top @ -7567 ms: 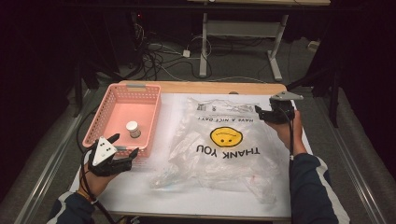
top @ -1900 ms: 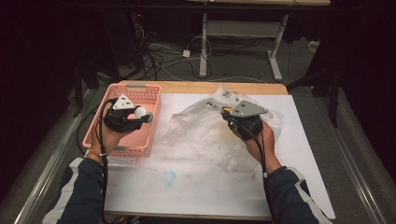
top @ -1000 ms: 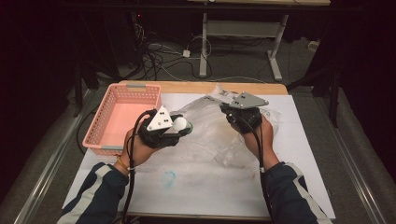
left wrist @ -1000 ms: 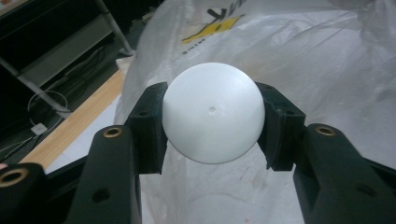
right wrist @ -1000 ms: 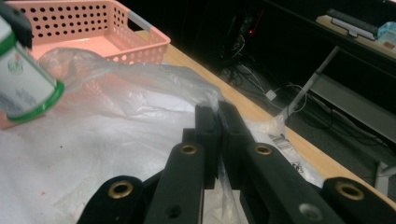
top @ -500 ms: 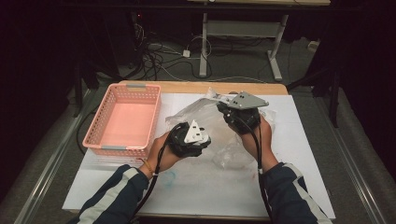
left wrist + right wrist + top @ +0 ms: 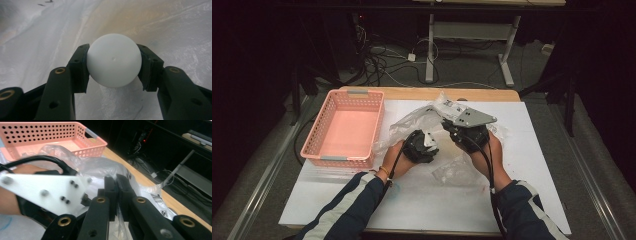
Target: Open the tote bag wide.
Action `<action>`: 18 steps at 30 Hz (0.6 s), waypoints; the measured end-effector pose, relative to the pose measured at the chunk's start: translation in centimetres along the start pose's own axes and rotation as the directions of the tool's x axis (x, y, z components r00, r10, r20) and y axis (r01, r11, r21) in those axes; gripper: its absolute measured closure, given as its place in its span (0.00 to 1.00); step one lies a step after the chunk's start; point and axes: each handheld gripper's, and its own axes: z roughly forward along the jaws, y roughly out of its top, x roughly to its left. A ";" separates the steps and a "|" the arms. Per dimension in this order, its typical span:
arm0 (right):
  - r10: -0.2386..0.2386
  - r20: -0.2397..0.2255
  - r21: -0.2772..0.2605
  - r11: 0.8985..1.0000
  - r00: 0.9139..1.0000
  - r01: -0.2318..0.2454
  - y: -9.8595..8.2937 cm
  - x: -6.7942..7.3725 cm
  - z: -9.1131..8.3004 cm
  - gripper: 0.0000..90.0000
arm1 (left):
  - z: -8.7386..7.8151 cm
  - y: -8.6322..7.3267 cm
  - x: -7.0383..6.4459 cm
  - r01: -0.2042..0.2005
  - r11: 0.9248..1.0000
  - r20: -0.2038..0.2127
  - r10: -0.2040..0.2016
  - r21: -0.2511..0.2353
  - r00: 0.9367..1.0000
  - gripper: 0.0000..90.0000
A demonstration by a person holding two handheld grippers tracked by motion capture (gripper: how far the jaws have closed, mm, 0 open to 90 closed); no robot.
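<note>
— Where is the white ball [image 7: 113, 60] relative to the fingers?

— Squarely between the two black jaws of the left gripper [image 7: 113, 67]. One pad [image 7: 79, 68] presses its left flank and the other presses its right flank, so the jaws are pinching the ball at its widest part. The ball's front bulges toward the camera and its top rises above the pad tips.

— And what lies around it?

— Translucent film of the clear plastic bag [image 7: 162, 27] fills the background on every side in the left gripper view. I cannot tell from there whether the ball touches the film.

— From above, where is that gripper?

— In the high view the left gripper [image 7: 421, 145] sits on the crumpled plastic bag [image 7: 452, 170], just to the right of the pink basket [image 7: 312, 142] and close beside the right gripper [image 7: 451, 129]. The ball itself is hidden there by the gripper body.

— What are the right gripper's fingers doing?

— In the right gripper view its jaws are pressed together at the tips [image 7: 116, 188], with a fold of the bag [image 7: 100, 168] nipped between them. The film drapes off both sides of the jaws. The left gripper's grey plate [image 7: 47, 190] lies just to their left, and the basket [image 7: 92, 143] stands beyond it.

— And the table?

— A white sheet [image 7: 532, 150] covers it under the bag; the basket rests at the sheet's left edge.
</note>
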 end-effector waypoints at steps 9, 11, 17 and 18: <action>-0.002 -0.017 0.013 1.000 1.000 0.002 -0.3 0.0 0.3 0.99 | -3.5 -0.5 -2.9 0.014 0.997 0.026 -0.012 -0.071 1.000 0.36; -0.004 -0.014 0.019 1.000 1.000 0.004 -0.4 0.0 0.4 0.99 | -4.9 -0.6 -3.8 -0.016 0.995 0.023 0.018 -0.098 1.000 0.36; -0.002 -0.019 0.032 0.999 1.000 0.003 -0.8 -0.1 0.6 0.99 | -8.6 -0.8 -5.3 -0.065 0.981 0.010 0.068 -0.182 0.998 0.36; -0.003 -0.017 0.032 0.999 1.000 0.004 -0.8 -0.1 0.6 0.99 | -9.1 -0.9 -5.3 -0.063 0.978 0.015 0.067 -0.198 0.998 0.37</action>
